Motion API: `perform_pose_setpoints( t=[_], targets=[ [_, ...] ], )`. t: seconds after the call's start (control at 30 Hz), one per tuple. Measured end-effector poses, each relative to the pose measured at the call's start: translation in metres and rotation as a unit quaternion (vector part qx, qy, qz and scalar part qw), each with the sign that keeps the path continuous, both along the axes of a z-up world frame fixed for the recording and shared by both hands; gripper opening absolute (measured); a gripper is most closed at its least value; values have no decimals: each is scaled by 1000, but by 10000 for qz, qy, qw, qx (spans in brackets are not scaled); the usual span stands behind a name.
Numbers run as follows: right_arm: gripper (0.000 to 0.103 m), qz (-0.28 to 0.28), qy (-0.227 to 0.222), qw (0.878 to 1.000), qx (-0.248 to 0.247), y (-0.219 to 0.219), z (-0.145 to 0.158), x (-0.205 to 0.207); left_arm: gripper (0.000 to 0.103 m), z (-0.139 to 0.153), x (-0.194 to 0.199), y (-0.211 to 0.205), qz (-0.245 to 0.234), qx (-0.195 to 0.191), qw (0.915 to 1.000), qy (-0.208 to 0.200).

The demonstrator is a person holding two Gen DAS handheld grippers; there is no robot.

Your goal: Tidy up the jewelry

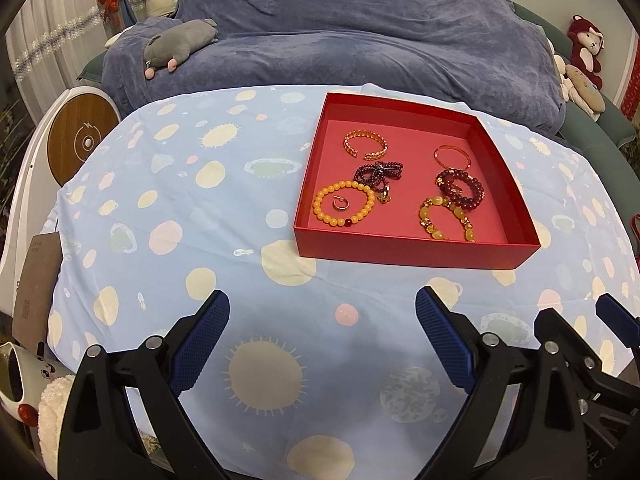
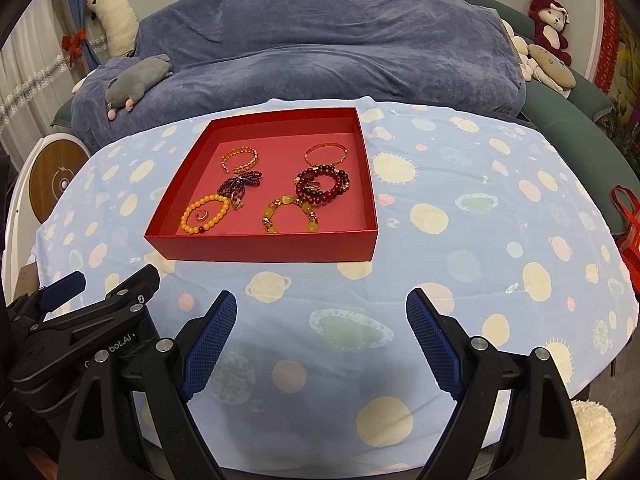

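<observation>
**Both tongs waiting apart over the table, jewelry lying in the red box**

The left tongs [image 1: 322,304] are hanging released above the patterned cloth [image 1: 180,240] covering the table, with nothing between their blue pads. The right tongs [image 2: 320,304] are standing just as wide and empty, just beside the left pair; each pair is showing at the edge of the other's view.

The red box [image 2: 260,246] is sitting open on the cloth, beyond both tongs, and all the jewelry is lying inside it. A gold cuff [image 2: 240,160] is resting at the far left, a thin gold bangle [image 2: 325,153] at the far right. Near the middle a tangle of dark beads [image 2: 239,185] is touching an orange bead bracelet [image 2: 204,215], which is circling a small ring [image 2: 203,214]. On the right, dark red bead bracelets [image 2: 322,186] are lying against a yellow stone bracelet [image 2: 290,216].

Behind the table a sofa under a blue throw [image 2: 320,48] is carrying a grey plush [image 2: 136,80].
</observation>
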State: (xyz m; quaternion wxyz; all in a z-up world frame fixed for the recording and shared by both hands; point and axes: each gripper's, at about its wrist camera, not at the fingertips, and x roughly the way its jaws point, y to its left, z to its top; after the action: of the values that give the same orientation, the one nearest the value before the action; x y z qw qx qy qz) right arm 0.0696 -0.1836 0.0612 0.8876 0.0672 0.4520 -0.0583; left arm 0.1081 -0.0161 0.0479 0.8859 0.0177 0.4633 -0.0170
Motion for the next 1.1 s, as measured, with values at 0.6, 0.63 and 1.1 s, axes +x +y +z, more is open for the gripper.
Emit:
perform_pose_setpoints(
  t=[0.6, 0.63, 1.1],
  targets=[
    [84, 16, 0, 10000, -11, 1, -1, 1, 90, -1, -2, 0, 38, 35, 10000, -2],
    [84, 15, -2, 10000, -8, 1, -1, 1, 90, -1, -2, 0, 38, 35, 10000, -3],
    [84, 14, -5, 10000, -8, 1, -1, 1, 90, -1, -2, 0, 46, 30, 10000, 0]
  ],
)
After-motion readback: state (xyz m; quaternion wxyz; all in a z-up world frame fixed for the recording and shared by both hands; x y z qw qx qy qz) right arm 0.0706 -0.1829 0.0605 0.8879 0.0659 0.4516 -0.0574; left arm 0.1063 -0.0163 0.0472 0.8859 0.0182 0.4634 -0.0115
